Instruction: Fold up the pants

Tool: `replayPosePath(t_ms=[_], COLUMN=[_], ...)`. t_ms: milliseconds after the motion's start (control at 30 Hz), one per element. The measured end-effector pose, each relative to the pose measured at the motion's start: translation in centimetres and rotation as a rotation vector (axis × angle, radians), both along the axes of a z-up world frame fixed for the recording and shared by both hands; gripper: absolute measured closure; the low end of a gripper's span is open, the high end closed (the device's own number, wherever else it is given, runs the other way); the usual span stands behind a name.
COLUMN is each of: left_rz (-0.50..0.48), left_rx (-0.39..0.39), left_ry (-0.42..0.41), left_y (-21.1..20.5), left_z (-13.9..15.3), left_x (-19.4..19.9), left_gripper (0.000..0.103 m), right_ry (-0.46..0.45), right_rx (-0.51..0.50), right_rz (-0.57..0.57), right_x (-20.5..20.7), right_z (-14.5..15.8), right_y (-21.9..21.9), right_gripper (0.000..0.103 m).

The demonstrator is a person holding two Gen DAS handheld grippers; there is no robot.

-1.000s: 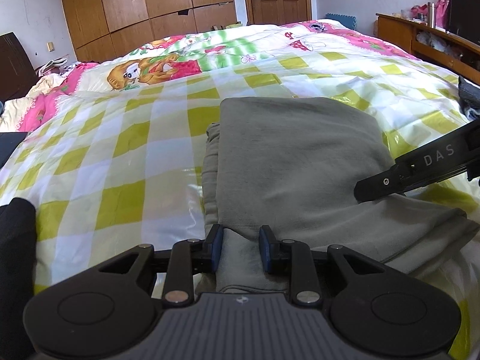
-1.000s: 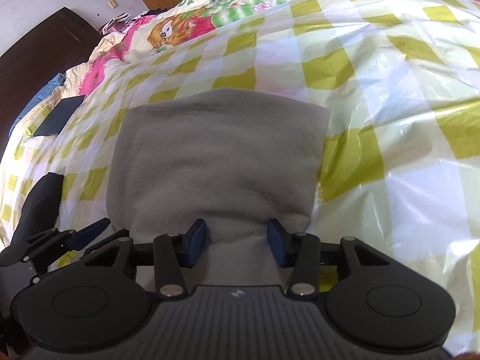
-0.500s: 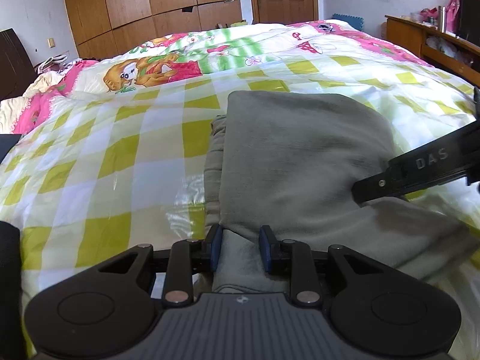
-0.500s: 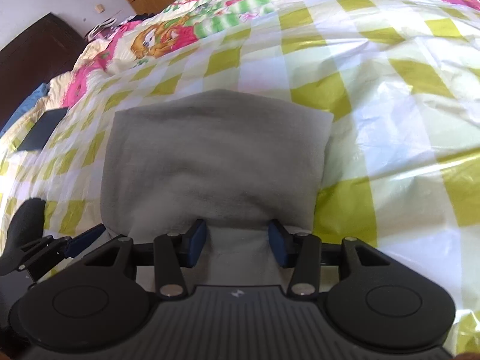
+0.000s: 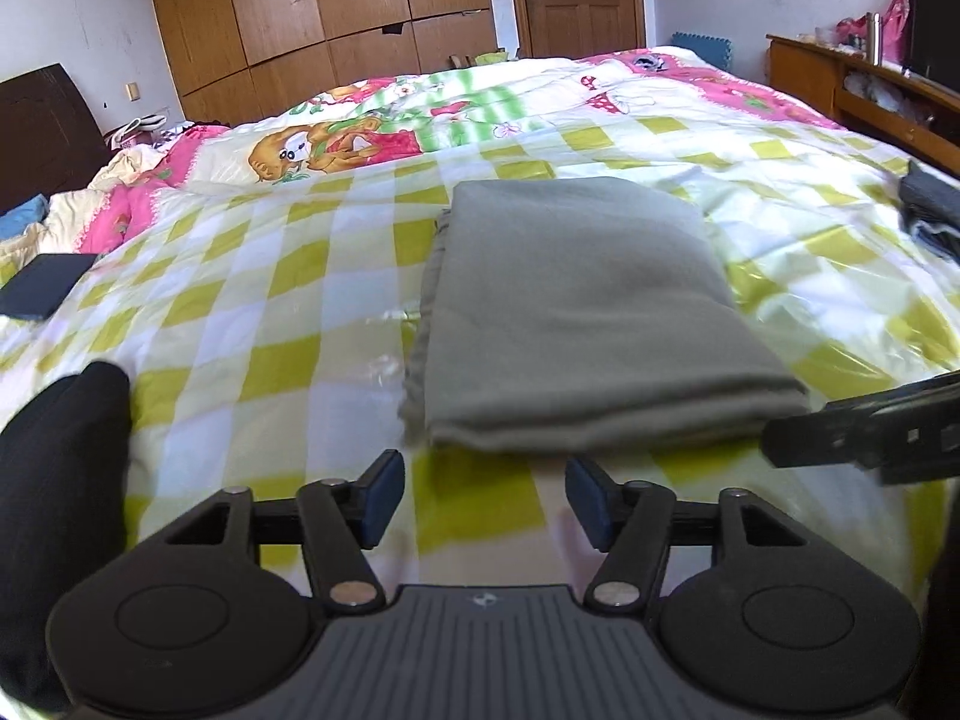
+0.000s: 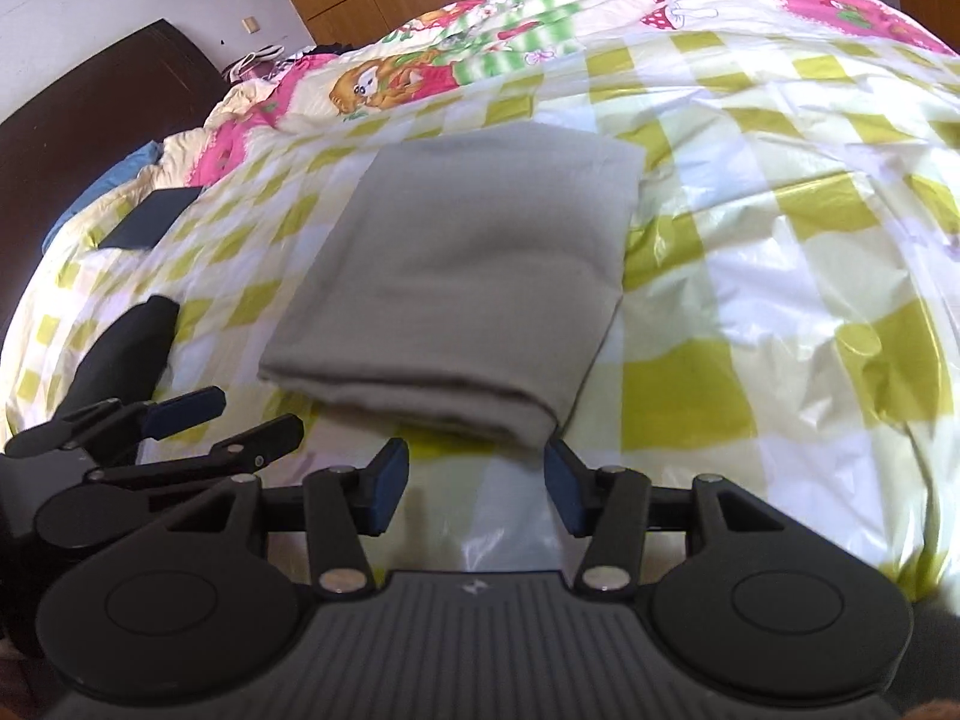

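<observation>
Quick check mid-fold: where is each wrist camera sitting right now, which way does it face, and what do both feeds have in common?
Left wrist: on the left claw, looking forward and down across the bed at the folded pants; own open fingers, a dark sleeve, the other claw's finger at the right edge.
Right wrist: on the right claw, facing the same way; own open fingers, left claw at lower left.
Shared: pants, checked bed cover, the dark flat thing, wardrobe.

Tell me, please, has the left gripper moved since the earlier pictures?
Yes. The left gripper has backed off the folded grey pants, jaws just opened, now over bare checked sheet.
</observation>
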State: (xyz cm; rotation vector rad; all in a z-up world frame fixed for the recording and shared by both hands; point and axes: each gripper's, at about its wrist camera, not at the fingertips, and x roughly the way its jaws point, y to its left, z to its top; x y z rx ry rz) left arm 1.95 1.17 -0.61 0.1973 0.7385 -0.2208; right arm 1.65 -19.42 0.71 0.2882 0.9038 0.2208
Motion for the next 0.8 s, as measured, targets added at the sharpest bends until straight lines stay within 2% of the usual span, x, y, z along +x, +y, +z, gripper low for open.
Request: replayPosePath(t_ms=[233, 433, 800], left_rz=[0.064, 0.066, 0.072], left_rx=[-0.084, -0.097, -0.113], left_ry=[0.019, 0.010, 0.010], left_y=[1.6, 1.6, 1.5], left_z=[0.5, 0.5, 0.5], left_x=[-1.9, -3.0, -3.7], left_gripper=[0.011, 0.001, 0.000], right_ry=[-0.010, -0.014, -0.012], right_rx=[-0.035, -0.043, -0.048], right_rz=[0.004, -0.002, 0.007], right_x=[-2.0, -2.7, -3.2], right_z=[0.0, -0.1, -0.4], right_y=[1.0, 1.1, 1.3], right_gripper=[0.049, 0.048, 0.046])
